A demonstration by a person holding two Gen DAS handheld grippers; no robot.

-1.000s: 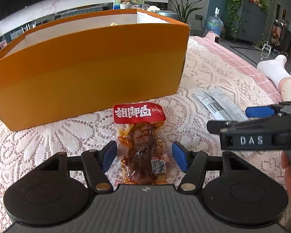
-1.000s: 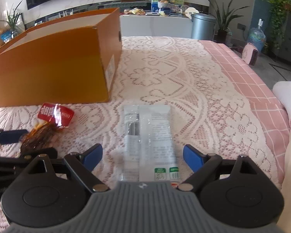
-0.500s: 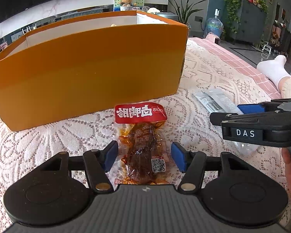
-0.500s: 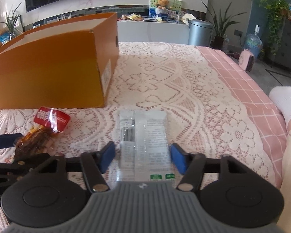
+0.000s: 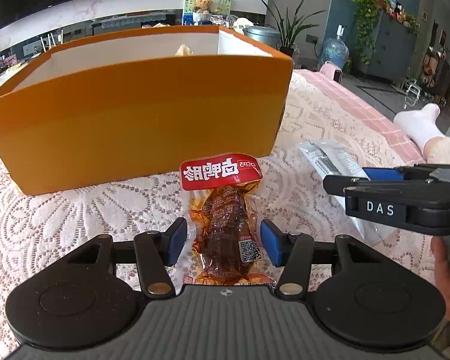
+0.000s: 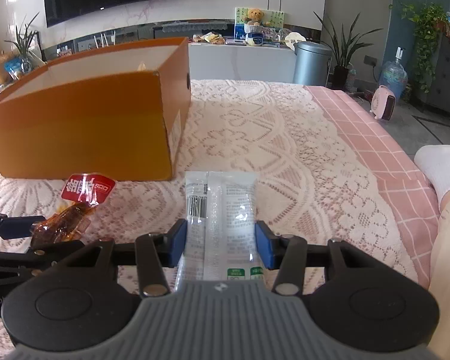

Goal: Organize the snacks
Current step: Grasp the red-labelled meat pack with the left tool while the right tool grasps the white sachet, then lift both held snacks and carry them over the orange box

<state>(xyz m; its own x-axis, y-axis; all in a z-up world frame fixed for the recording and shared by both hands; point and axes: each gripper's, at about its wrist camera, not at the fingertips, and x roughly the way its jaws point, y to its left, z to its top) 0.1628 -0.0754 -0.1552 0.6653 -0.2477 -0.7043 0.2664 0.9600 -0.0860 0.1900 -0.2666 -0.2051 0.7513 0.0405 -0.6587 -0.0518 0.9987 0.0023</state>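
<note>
Now, left gripper [image 5: 222, 241]: pads flank our red-labelled meat snack pack [image 5: 225, 210] — still on lace.
Right gripper [image 6: 220, 244]: pads touch white sachet [image 6: 222, 219].
Orange box [image 5: 135, 120]: both snacks outside.

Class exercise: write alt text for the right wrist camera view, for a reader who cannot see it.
The right gripper straddles a white snack packet lying on a lace tablecloth, its blue pads at the packet's edges. To the left lies a red-labelled meat snack beside the left gripper, with an open orange box behind it.
</note>
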